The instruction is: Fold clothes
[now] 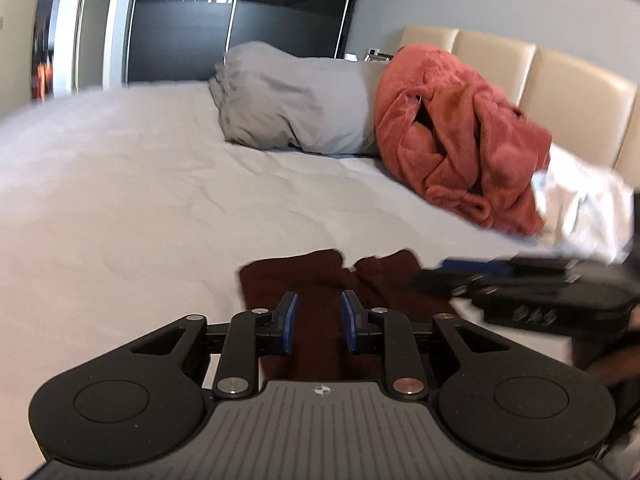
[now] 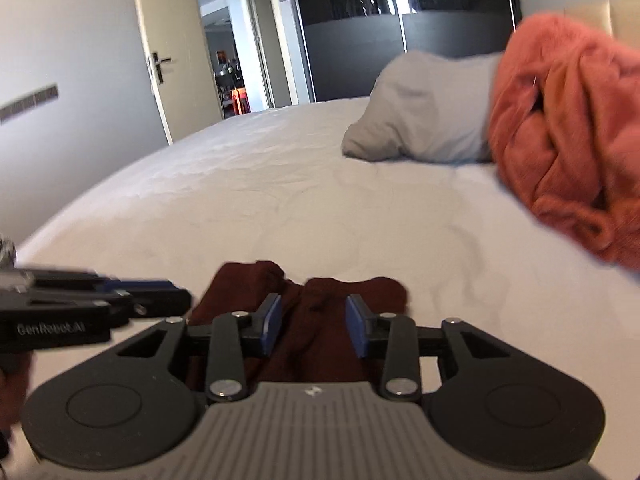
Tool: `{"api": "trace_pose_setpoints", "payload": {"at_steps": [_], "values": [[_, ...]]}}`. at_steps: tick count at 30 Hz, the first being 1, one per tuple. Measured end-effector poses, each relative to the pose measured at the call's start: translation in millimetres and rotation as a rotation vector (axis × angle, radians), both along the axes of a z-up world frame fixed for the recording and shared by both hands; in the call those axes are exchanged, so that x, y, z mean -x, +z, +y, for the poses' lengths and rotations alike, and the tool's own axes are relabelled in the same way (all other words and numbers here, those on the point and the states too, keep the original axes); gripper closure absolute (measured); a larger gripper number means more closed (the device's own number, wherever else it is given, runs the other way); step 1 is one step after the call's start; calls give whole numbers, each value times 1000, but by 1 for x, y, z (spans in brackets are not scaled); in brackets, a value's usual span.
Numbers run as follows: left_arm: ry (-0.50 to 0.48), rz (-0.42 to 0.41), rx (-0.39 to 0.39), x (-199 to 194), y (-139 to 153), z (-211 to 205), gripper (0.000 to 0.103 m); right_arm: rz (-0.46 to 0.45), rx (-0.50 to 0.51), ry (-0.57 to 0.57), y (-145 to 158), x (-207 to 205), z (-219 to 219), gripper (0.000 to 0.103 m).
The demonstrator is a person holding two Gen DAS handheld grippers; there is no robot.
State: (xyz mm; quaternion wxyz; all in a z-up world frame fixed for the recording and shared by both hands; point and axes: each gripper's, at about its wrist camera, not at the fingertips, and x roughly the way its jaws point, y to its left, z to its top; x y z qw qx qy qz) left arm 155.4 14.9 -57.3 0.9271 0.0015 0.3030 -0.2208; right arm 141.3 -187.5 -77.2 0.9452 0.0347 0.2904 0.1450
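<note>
We have both grippers poised over the dark maroon garment, which lies flat on the grey bed just ahead of us, its two far ends side by side. The left gripper has its fingers spread a little with nothing pinched, and the right gripper likewise stands parted and empty above the cloth. We judge one fold is laid and released. Next we must pinch an edge or corner cleanly, both layers together, or turn to the orange robe heaped near the pillow.
</note>
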Motion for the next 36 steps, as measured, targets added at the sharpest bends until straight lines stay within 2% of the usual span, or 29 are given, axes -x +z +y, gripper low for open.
{"api": "trace_pose_setpoints", "payload": {"at_steps": [1, 4, 9, 13, 16, 23, 26, 28, 32, 36], "values": [[-8, -1, -12, 5, 0, 0, 86, 0, 26, 4, 1, 5, 0, 82], [-27, 19, -32, 16, -5, -4, 87, 12, 58, 31, -2, 17, 2, 82], [-83, 36, -128, 24, -20, -27, 90, 74, 117, 89, -21, 24, 17, 82], [-100, 52, -116, 15, -30, -41, 91, 86, 131, 101, -32, 20, 28, 82], [-117, 62, -126, 7, -37, -45, 92, 90, 161, 127, -38, 11, 32, 89], [-146, 83, -103, -4, -47, -43, 92, 95, 125, 149, -51, 2, 26, 92], [-140, 84, -96, -2, -42, -41, 91, 102, 116, 145, -48, 2, 26, 92], [-136, 51, -87, 7, -33, -37, 91, 99, 111, 144, -41, 5, 25, 92], [-125, 39, -23, 24, -14, -22, 91, 106, 39, 111, -24, 21, 11, 89], [-165, 19, -87, 51, -1, -18, 91, 96, 72, 138, -14, 52, 10, 89]]}}
